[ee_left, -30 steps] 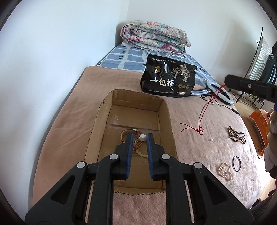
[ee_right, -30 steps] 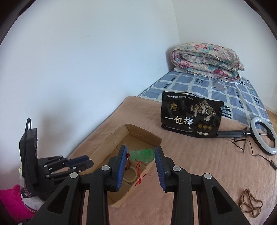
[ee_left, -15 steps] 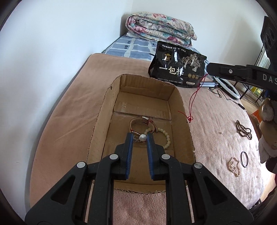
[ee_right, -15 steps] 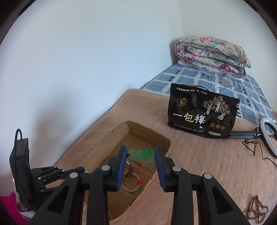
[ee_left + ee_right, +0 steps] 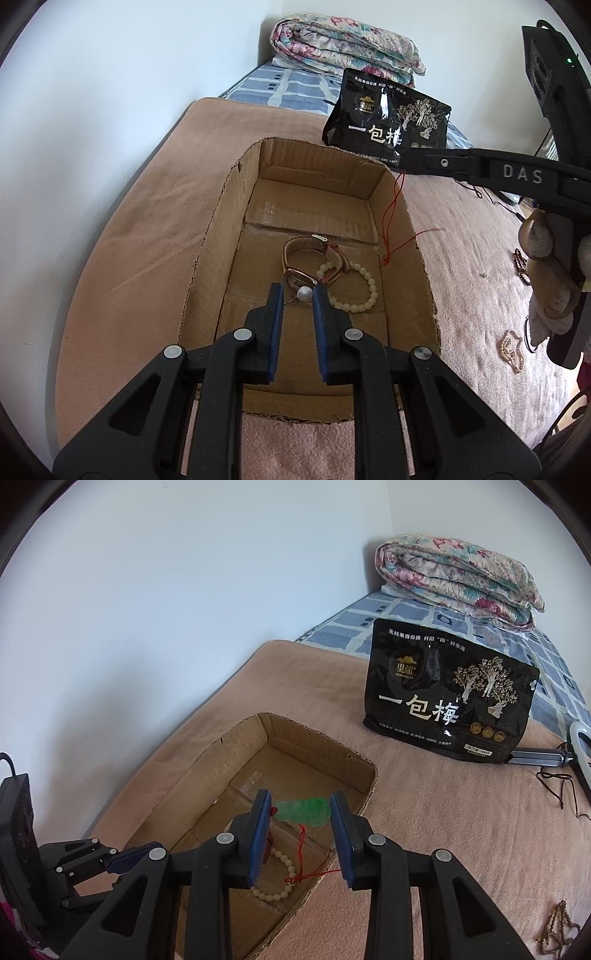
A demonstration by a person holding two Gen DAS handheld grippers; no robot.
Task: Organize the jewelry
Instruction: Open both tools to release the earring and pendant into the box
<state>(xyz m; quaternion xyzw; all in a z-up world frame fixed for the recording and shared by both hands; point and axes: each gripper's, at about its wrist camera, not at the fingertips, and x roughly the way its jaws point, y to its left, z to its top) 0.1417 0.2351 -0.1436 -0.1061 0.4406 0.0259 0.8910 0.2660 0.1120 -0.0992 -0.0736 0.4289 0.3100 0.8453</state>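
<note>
Both tools have come down toward the cardboard box (image 5: 236, 206) since a second ago, and the box now fills far more of the left wrist view. The left tool (image 5: 298, 295) pinches a pearl earring (image 5: 304, 294) between its blue pads, hanging just over the box floor. Beneath it lie a watch with a brown strap (image 5: 314, 254) and, at 3 o'clock from the pearl, a bracelet of pale beads (image 5: 364, 291). The right tool (image 5: 300, 808) is clamped on a green jade pendant (image 5: 303, 809), its red cord (image 5: 304, 853) trailing down into the box beside the bead bracelet. On the right tool's arm, reaching in from 2 o'clock in the left view, the letters "DAS" (image 5: 522, 174) are readable. At 1 o'clock on the bed stands a black pouch (image 5: 448, 698) printed large with "一包梅" under gold trees; its smaller lines are too fine to read. A folded floral quilt (image 5: 458, 578) sits behind it.
</note>
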